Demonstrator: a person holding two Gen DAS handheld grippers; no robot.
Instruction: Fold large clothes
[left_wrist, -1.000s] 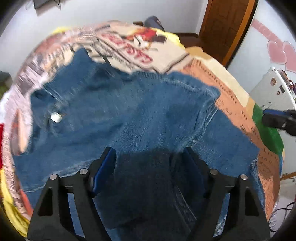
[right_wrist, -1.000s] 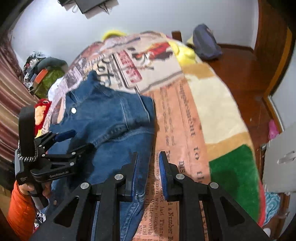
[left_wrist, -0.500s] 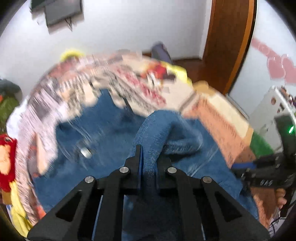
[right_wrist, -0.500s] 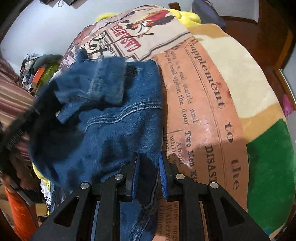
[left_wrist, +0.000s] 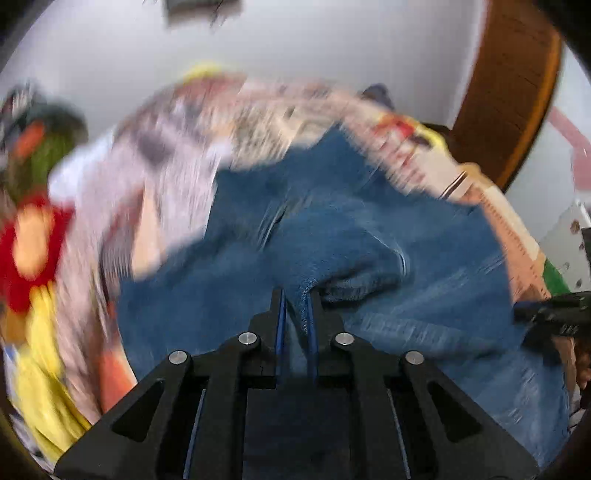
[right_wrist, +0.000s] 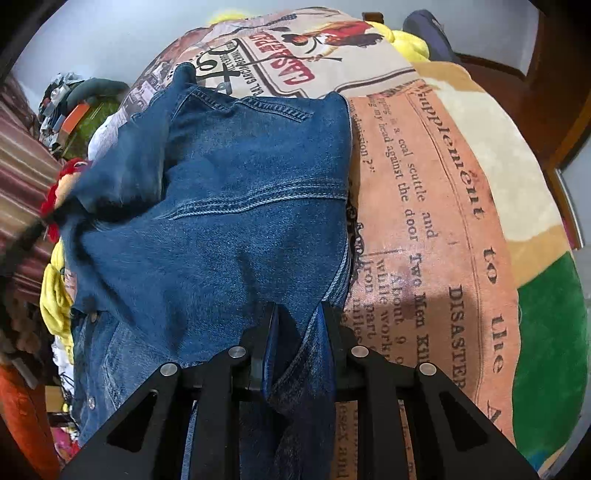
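Blue denim jacket spread across the left part of a printed newspaper-pattern blanket, its straight right edge running beside salmon-coloured print. Bare blanket to the right, with cream and green patches near the bed's rim. Left gripper pinching a raised ridge of denim between nearly closed blue pads; view heavily blurred. Right gripper clamped on a fold of denim at the jacket's near right edge, cloth bunched between the fingers. Seen from the left wrist, right gripper at the far right edge of the jacket. White wall behind, brown wooden door to the right, clutter pile and a red-and-yellow plush toy off the blanket's left side.
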